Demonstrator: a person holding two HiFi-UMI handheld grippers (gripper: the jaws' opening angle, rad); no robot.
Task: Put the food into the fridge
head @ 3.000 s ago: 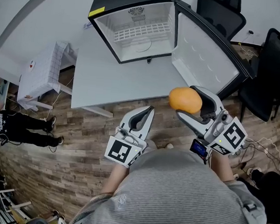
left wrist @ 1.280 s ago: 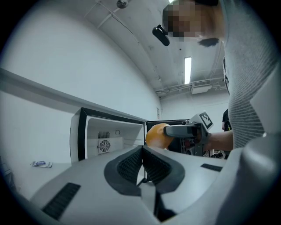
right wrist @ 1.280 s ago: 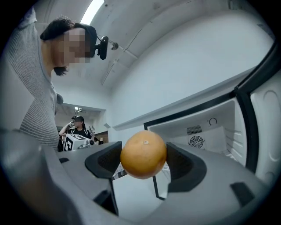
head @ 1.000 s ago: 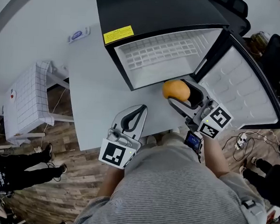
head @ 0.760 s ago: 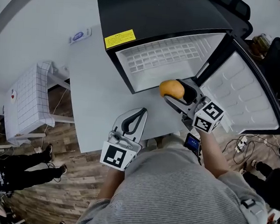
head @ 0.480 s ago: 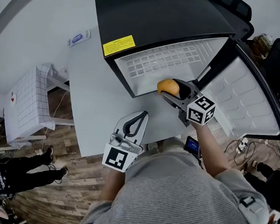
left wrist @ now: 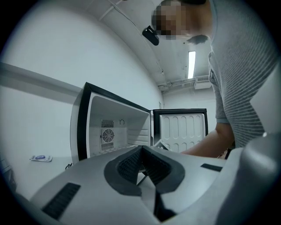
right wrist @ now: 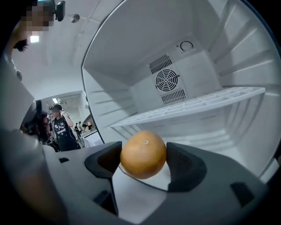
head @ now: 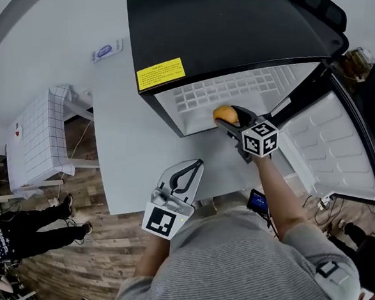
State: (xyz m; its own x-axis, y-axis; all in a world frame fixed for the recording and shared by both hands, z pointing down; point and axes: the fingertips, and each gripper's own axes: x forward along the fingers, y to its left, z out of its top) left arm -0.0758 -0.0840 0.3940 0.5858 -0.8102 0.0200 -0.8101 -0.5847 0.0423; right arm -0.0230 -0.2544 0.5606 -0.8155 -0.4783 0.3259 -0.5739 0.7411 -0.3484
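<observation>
An orange (head: 223, 113) (right wrist: 143, 154) is clamped between the jaws of my right gripper (head: 227, 118) (right wrist: 144, 158), which reaches into the mouth of the small black fridge (head: 209, 26), just above its white floor (right wrist: 145, 193) and below the wire shelf (right wrist: 193, 107). The fridge door (head: 332, 143) stands swung open to the right. My left gripper (head: 187, 175) (left wrist: 141, 166) hangs shut and empty over the grey table (head: 121, 141), short of the fridge opening (left wrist: 116, 132).
A fan grille (right wrist: 167, 81) sits on the fridge's back wall. A small blue-white item (head: 105, 49) lies on the table's far left. A white gridded stand (head: 38, 136) is beside the table. A person in black (head: 8, 236) stands on the wood floor at left.
My right gripper has carried the orange forward and up, from in front of the fridge into its opening. The left gripper has stayed low near the table's front edge.
</observation>
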